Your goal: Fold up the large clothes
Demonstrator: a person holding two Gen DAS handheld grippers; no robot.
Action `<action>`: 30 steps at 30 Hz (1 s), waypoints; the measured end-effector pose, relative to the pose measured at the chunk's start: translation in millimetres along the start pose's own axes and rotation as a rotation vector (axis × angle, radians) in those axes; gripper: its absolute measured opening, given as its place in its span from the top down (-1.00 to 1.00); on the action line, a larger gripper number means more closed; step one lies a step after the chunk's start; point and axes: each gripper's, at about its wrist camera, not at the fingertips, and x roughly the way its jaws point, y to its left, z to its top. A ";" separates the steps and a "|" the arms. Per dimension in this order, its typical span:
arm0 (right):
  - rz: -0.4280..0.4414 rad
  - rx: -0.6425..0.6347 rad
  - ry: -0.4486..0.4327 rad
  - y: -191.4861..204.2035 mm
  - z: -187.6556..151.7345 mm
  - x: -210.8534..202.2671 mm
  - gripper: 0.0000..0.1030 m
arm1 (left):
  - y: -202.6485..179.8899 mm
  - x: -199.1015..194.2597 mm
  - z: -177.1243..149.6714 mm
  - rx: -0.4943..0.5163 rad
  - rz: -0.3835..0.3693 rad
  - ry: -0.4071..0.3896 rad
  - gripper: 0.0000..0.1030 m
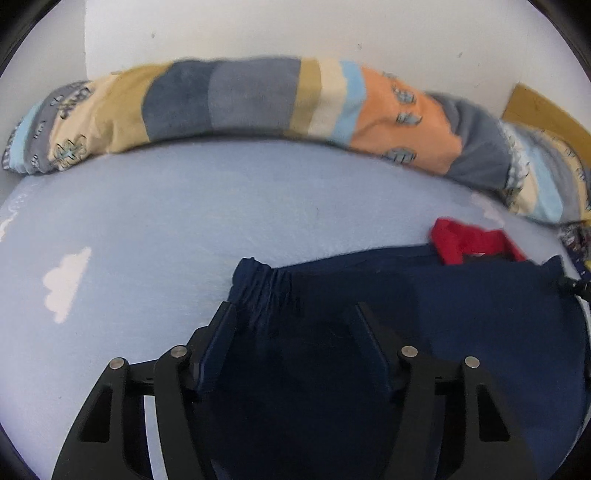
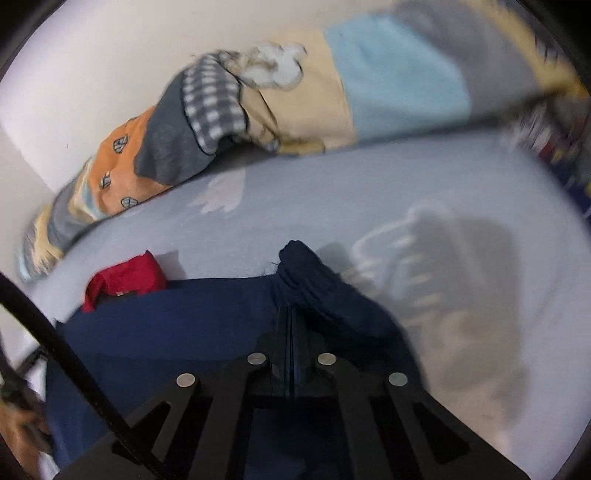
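Right hand-held gripper (image 2: 291, 325) clamped on navy shirt (image 2: 184, 317); left hand-held gripper (image 1: 295, 317) wide open, gripping nothing. Risk: one-sided pull skews fold across bed (image 1: 166, 221)

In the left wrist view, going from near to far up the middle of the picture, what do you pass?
Left gripper → navy garment → pale blue cloud-print sheet → rolled patchwork blanket → white wall.
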 end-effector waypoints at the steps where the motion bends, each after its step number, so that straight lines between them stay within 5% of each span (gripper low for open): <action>1: -0.004 -0.039 -0.019 8.4 -3.6 -9.9 0.79 | 3.4 -10.6 0.7 -0.015 0.001 -0.024 -0.44; 6: 0.206 -0.230 -0.018 79.5 -32.5 -47.5 0.70 | 10.3 -33.6 8.1 -0.043 -0.015 -0.056 -0.47; 10: 0.342 -0.380 0.072 134.9 -76.7 -45.3 0.70 | 8.0 -16.2 1.2 -0.022 -0.020 0.024 -0.47; 13: 0.282 -0.470 0.104 144.9 -102.7 -31.8 0.70 | 16.8 14.4 -12.4 -0.008 0.098 0.126 -0.58; 16: 0.220 -0.401 0.120 111.5 -98.9 -24.0 0.84 | 41.5 5.4 -19.2 -0.127 0.093 0.098 -0.61; 21: -0.045 -0.342 0.051 64.0 -92.4 -51.9 0.80 | 30.9 -59.4 -36.8 -0.094 0.035 0.008 -0.61; 27: 0.209 -0.486 0.068 147.1 -142.4 -97.2 0.73 | -65.5 -120.7 -90.2 0.153 -0.034 -0.063 -0.61; 30: 0.290 -0.580 0.124 195.8 -176.5 -98.5 0.73 | -102.1 -113.7 -119.5 0.282 -0.039 0.002 -0.61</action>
